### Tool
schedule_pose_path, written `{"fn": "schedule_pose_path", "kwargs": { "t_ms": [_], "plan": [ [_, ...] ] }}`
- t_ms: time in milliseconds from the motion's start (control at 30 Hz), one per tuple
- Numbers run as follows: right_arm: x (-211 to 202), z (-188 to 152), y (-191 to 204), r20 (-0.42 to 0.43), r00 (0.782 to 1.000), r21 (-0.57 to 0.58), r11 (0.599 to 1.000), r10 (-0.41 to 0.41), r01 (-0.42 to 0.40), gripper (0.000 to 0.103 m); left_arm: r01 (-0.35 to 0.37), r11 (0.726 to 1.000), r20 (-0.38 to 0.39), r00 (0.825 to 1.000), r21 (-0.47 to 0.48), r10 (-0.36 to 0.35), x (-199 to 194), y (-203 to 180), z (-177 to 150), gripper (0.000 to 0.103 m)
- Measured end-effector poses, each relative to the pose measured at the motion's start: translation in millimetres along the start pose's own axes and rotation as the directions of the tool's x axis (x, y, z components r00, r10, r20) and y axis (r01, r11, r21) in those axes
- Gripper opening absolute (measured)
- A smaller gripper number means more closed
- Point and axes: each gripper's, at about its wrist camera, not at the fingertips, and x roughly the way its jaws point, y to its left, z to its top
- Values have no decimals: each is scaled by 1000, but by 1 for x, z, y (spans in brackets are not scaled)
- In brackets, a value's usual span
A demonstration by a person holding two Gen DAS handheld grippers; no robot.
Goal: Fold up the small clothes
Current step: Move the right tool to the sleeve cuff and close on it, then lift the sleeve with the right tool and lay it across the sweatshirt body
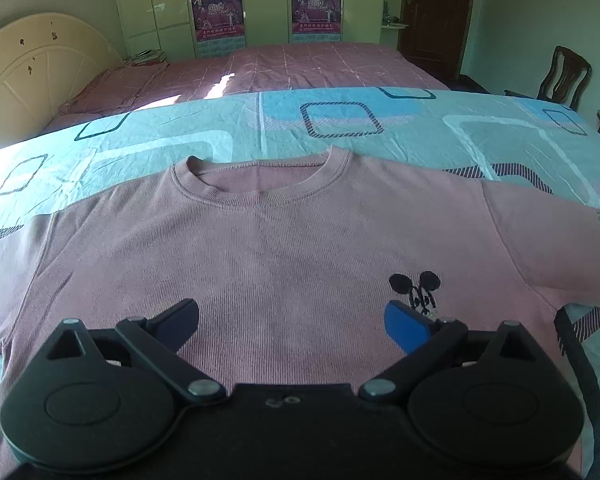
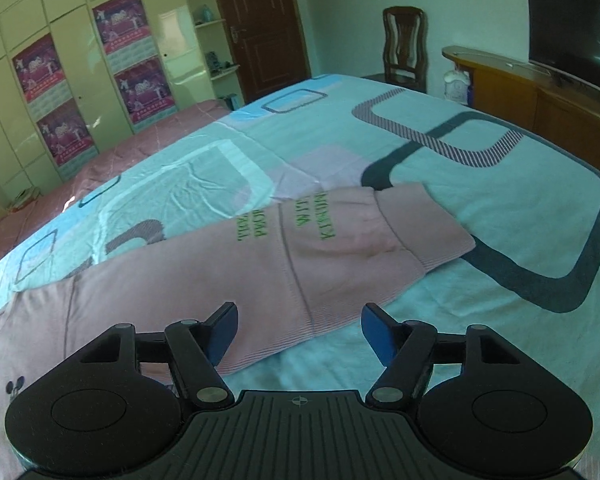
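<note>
Pink sweatshirt point(image 1: 284, 240) lies flat, face up on the patterned bedsheet point(image 1: 380, 120), nothing folded yet; left gripper point(image 1: 292, 322) and right gripper point(image 2: 298, 330) both spread wide, empty, and next likely the sleeve point(image 2: 340, 240) wants pinching and folding inward

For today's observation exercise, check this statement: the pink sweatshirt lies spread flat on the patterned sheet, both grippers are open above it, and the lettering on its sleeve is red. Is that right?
Not quite. The lettering on the sleeve is green, as the right wrist view shows. The rest holds: the pink sweatshirt lies flat on the patterned sheet, with the left gripper and right gripper open above it.
</note>
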Motion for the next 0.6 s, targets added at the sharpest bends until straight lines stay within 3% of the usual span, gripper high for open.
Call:
{"fn": "schedule_pose_path", "kwargs": {
  "t_ms": [167,200,267,367,467,600],
  "plan": [
    [22,7,-22,-24,1000,54,998,-17,19,66,-38,999,-6,999,31,38,4,-1,0,99],
    [25,9,-26,-23,1000,65,998,-16,17,55,-39,999,-7,999,32,40,4,0,0,99],
    [32,15,-33,-29,1000,105,994,-13,16,45,-46,999,-8,999,24,47,5,1,1,97],
    [41,18,-37,-27,1000,132,991,-13,16,43,-46,999,-11,999,11,46,6,7,3,92],
    [44,20,-38,-11,999,113,993,-35,36,20,-28,1000,-17,999,3,28,8,11,3,83],
    [40,21,-40,13,1000,129,991,-26,24,9,-11,1000,-21,1000,1,11,9,14,4,73]
  ]
}}
